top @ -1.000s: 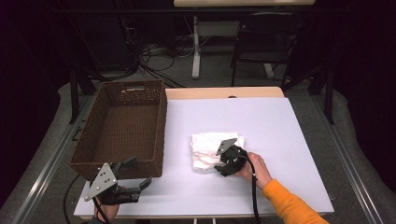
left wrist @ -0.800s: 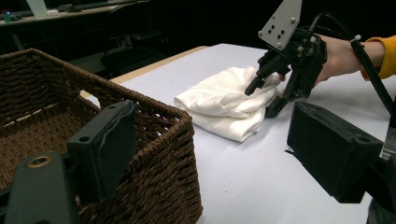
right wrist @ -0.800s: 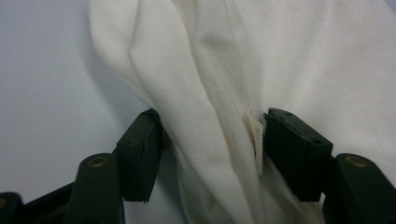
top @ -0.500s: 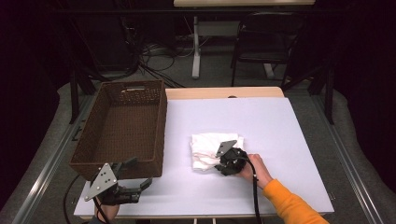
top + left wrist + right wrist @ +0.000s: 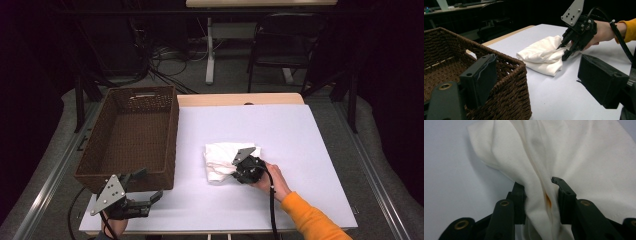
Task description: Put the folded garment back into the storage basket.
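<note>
A crumpled white cloth [image 5: 220, 159] lies on the white table [image 5: 280, 130], right of the basket. My right gripper [image 5: 235, 172] reaches into the cloth from its right side, held by a hand in an orange sleeve. Its jaws have just been closing, and in the right gripper view the pads pinch a raised fold of the cloth [image 5: 574, 152] between them. The left gripper view also shows that right gripper [image 5: 563, 51] biting the cloth's [image 5: 541, 56] near edge. My left gripper [image 5: 150, 184] rests at the table's front left, its jaws wide open with nothing between them.
A deep brown wicker basket [image 5: 172, 130] stands at the table's left, its front corner [image 5: 506, 60] right beside my left gripper. A cable trails from the right gripper toward the front edge. Beyond the table's far edge are chairs and cables on the floor.
The right gripper's jaws have drawn in on the cloth fold. Neither hand has shifted, and the cloth lies where it was.
</note>
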A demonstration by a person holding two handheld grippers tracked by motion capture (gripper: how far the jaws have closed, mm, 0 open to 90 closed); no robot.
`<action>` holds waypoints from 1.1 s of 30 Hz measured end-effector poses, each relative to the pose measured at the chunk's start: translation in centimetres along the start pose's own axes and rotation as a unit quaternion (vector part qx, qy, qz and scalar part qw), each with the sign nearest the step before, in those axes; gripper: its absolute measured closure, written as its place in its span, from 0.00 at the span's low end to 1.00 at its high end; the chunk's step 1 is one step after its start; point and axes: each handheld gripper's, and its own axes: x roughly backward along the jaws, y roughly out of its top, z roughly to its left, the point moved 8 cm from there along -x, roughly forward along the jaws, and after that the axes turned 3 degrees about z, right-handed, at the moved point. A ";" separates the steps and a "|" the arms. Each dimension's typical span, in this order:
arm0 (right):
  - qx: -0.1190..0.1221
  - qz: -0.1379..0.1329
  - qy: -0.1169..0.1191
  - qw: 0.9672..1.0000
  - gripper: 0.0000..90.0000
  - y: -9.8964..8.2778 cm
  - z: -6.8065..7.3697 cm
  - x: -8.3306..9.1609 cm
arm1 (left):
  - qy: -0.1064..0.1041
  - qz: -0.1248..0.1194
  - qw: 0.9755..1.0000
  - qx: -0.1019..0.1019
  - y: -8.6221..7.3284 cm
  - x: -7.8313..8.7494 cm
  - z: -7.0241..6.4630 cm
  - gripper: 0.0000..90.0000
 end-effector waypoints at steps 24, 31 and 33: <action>0.017 -0.003 -0.011 1.000 0.81 0.1 -0.2 0.1 | -0.007 0.005 1.000 0.000 -0.1 -0.2 0.1 0.18; 0.026 0.000 -0.023 0.999 0.81 0.4 -0.3 0.6 | -0.005 0.004 1.000 0.001 -0.1 0.0 0.1 0.18; 0.036 -0.004 -0.035 0.999 0.81 0.5 -0.4 0.9 | -0.007 0.005 1.000 -0.001 -0.1 0.0 0.1 0.18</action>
